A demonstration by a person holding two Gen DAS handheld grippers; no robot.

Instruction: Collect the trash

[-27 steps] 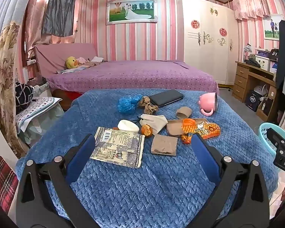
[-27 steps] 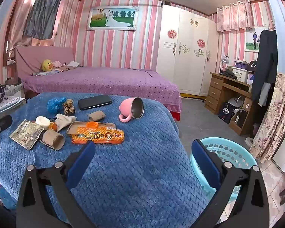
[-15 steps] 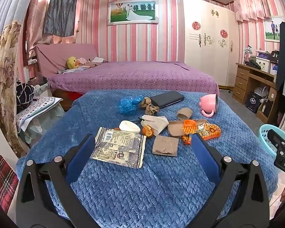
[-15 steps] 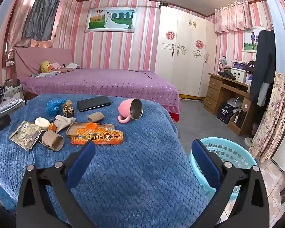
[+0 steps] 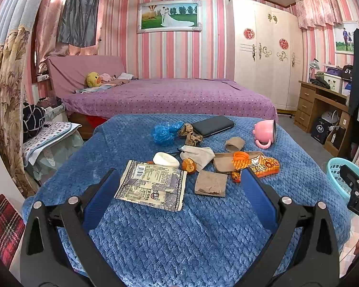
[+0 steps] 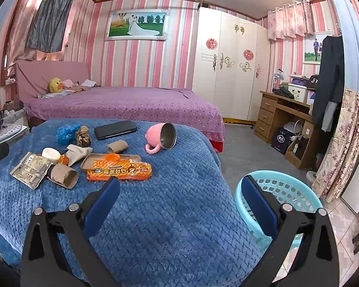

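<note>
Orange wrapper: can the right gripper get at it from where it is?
Probably yes. The orange wrapper lies on top of the blanket just ahead of the open right gripper, nothing between them; it overlaps a brown tray.

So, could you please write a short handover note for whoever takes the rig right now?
Left claw: open, empty, hovering over the grey wrapper on the blue blanket.
Right claw: open, empty, near the blanket's edge, beside the basket.
Trash on the blanket: grey wrapper, orange wrapper, cardboard tube, blue bag. The pink mug lies tipped; the phone is behind it.
Done: nothing shows in the basket.
Left: all the trash.
</note>
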